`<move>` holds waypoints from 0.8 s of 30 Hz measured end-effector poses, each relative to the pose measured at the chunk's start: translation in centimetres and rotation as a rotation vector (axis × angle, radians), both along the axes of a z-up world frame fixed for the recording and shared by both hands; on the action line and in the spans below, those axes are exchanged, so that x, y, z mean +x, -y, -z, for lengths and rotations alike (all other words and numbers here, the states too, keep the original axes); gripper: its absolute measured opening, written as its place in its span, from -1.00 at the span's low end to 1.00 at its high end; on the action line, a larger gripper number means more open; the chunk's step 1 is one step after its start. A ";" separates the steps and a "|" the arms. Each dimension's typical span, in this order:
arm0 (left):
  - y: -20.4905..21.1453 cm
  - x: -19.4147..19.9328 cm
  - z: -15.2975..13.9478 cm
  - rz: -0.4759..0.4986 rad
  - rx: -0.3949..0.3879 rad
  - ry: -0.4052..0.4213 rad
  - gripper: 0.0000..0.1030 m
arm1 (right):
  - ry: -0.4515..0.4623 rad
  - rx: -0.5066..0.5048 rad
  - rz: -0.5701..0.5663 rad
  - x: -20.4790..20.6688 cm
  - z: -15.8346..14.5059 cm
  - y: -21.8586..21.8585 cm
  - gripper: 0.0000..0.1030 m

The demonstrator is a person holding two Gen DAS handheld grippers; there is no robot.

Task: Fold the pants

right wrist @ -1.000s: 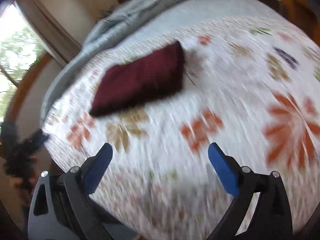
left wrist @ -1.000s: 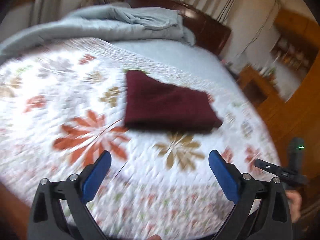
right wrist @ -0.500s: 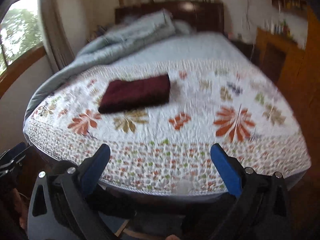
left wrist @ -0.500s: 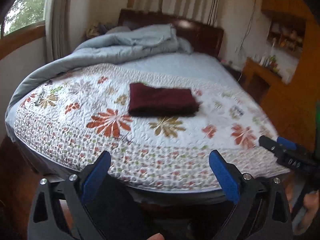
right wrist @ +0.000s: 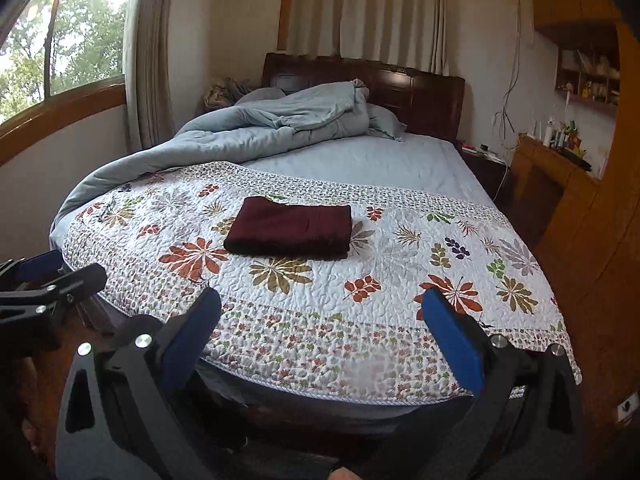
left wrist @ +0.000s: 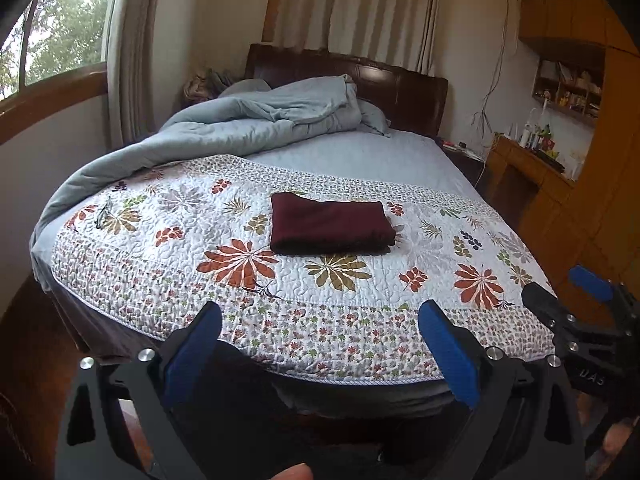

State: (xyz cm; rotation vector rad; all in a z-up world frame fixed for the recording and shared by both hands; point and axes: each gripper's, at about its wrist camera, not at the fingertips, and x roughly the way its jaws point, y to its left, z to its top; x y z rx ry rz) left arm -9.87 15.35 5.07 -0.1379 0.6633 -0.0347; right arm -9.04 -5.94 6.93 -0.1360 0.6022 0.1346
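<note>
Dark maroon pants [left wrist: 330, 228] lie folded in a flat rectangle on the floral quilt [left wrist: 240, 292], in the middle of the bed; they also show in the right wrist view [right wrist: 290, 230]. My left gripper [left wrist: 320, 344] is open and empty, held off the foot of the bed, well short of the pants. My right gripper [right wrist: 322, 334] is open and empty too, also back from the bed's foot edge. The right gripper shows at the right edge of the left wrist view [left wrist: 580, 312], and the left gripper at the left edge of the right wrist view [right wrist: 44, 280].
A rumpled grey-blue duvet [left wrist: 240, 128] is piled at the head and left side of the bed. A dark wooden headboard [left wrist: 400, 88] stands behind. A wooden desk and shelves [left wrist: 532, 168] with small items are on the right. A window [left wrist: 52, 40] is on the left wall.
Both grippers have pulled back and away from the bed, from close over the quilt to beyond its foot edge. The folded pants have stayed in place. Both grippers stay open.
</note>
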 end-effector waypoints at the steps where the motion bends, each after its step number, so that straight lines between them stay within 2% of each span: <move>1: 0.0 0.1 0.2 0.007 -0.006 -0.002 0.92 | -0.003 -0.002 0.003 0.0 0.1 0.1 0.94; 4: -0.5 0.6 0.7 0.022 -0.059 -0.009 0.92 | -0.035 0.006 0.009 1.0 0.9 0.5 0.94; 6: -0.6 1.0 1.1 0.018 -0.062 -0.008 0.92 | -0.061 0.020 0.013 1.8 1.6 0.9 0.94; 12: -0.2 2.2 1.9 0.024 -0.037 -0.024 0.92 | -0.104 0.039 0.018 3.6 3.4 1.4 0.94; 17: -0.3 2.8 2.1 0.010 -0.040 -0.026 0.92 | -0.105 0.040 0.014 4.3 3.6 1.2 0.94; 24: 0.3 2.5 1.9 -0.026 0.024 -0.020 0.92 | -0.099 0.024 0.005 4.4 3.5 0.7 0.94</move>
